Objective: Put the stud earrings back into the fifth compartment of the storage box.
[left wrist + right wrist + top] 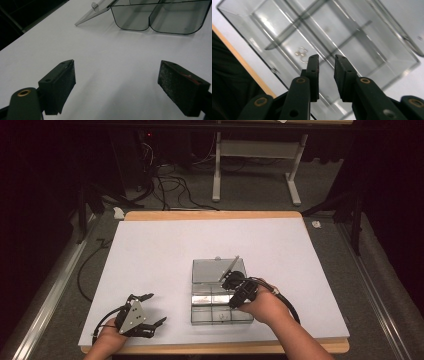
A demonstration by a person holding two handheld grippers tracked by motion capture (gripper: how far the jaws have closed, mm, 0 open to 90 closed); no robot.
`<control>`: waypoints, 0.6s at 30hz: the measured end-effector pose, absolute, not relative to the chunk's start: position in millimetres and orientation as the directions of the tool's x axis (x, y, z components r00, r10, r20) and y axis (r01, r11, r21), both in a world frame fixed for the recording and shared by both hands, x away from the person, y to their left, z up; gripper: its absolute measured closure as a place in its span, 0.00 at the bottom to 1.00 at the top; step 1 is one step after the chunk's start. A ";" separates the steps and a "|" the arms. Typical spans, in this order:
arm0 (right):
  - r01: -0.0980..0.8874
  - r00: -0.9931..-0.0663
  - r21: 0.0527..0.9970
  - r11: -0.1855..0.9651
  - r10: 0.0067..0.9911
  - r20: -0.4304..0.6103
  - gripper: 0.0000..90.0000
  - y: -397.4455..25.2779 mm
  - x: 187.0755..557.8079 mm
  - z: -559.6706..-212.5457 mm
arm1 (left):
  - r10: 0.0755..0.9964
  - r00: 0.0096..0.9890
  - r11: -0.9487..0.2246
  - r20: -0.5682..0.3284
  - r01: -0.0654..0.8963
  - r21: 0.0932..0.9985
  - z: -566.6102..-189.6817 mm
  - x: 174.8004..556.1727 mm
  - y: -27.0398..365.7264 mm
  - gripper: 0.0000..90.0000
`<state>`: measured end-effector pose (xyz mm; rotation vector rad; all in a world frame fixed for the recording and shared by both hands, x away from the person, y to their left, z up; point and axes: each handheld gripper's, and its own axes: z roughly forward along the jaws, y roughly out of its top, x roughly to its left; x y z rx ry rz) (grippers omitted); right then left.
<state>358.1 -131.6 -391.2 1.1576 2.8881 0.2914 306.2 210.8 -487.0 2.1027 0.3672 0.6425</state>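
A clear plastic compartment box (pixel 193 306) stands on the white table with its lid (pixel 218 269) swung open and lying flat behind it. My right gripper (pixel 234 300) hangs over the box's right side. In the right gripper view its jaws (pixel 327 60) stand a narrow gap apart with nothing between them, over the dividers of the box (pixel 242 27). Small metal pieces (pixel 301 53) lie in one compartment just past the left jaw. My left gripper (pixel 157 308) rests low at the front left, wide open (pixel 116 75) and empty. From there the box (pixel 175 31) and lid (pixel 92 13) lie ahead.
The white sheet (pixel 165 250) covers a wooden table whose front edge (pixel 210 349) runs just behind my hands. Floor cables (pixel 170 187) and a white stand (pixel 216 175) lie beyond the table's far edge.
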 end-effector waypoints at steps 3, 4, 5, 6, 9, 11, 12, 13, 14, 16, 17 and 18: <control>0.704 -0.704 0.183 0.686 0.709 0.050 0.80 -141.9 358.4 -389.4 | 0.476 0.824 -0.570 0.308 0.022 0.821 -487.0 306.3 210.7 0.17; 0.703 -0.703 0.188 0.686 0.709 0.046 0.79 -145.5 358.9 -389.1 | 0.477 0.824 -0.572 0.306 0.026 0.820 -486.9 306.8 210.8 0.17; 0.725 -0.682 0.182 0.664 0.730 0.050 0.79 -147.6 358.2 -388.1 | 0.478 0.823 -0.572 0.306 0.027 0.820 -486.9 306.8 210.7 0.17; 0.731 -0.674 0.183 0.657 0.737 0.050 0.78 -150.2 358.0 -387.8 | 0.476 0.823 -0.573 0.309 0.023 0.819 -487.0 306.5 210.6 0.17; 0.741 -0.661 0.198 0.642 0.749 0.047 0.76 -162.6 358.8 -387.7 | 0.474 0.824 -0.571 0.309 0.021 0.820 -486.9 306.3 210.9 0.17; 0.744 -0.657 0.201 0.637 0.753 0.042 0.75 -168.6 359.0 -387.9 | 0.478 0.823 -0.571 0.306 0.027 0.820 -486.8 306.8 211.0 0.17; 0.751 -0.648 0.202 0.628 0.761 0.042 0.75 -171.5 358.9 -387.5 | 0.478 0.823 -0.572 0.308 0.025 0.820 -486.9 306.6 210.8 0.17; 0.752 -0.646 0.207 0.626 0.762 0.040 0.75 -174.8 359.2 -387.4 | 0.476 0.822 -0.573 0.313 0.020 0.820 -487.0 306.1 210.7 0.17; 0.757 -0.639 0.209 0.619 0.768 0.041 0.75 -177.6 359.1 -387.5 | 0.472 0.823 -0.574 0.315 0.016 0.819 -487.0 305.8 210.8 0.17; 0.765 -0.629 0.210 0.609 0.777 0.040 0.74 -182.5 358.8 -387.2 | 0.476 0.823 -0.572 0.309 0.023 0.820 -486.9 306.4 210.8 0.17; 0.763 -0.631 0.208 0.612 0.775 0.034 0.74 -185.3 358.9 -386.9 | 0.478 0.823 -0.572 0.307 0.026 0.820 -486.9 306.7 210.7 0.17; 0.763 -0.631 0.208 0.612 0.775 0.034 0.74 -185.3 358.9 -386.9 | 0.478 0.823 -0.572 0.307 0.026 0.820 -486.9 306.7 210.7 0.17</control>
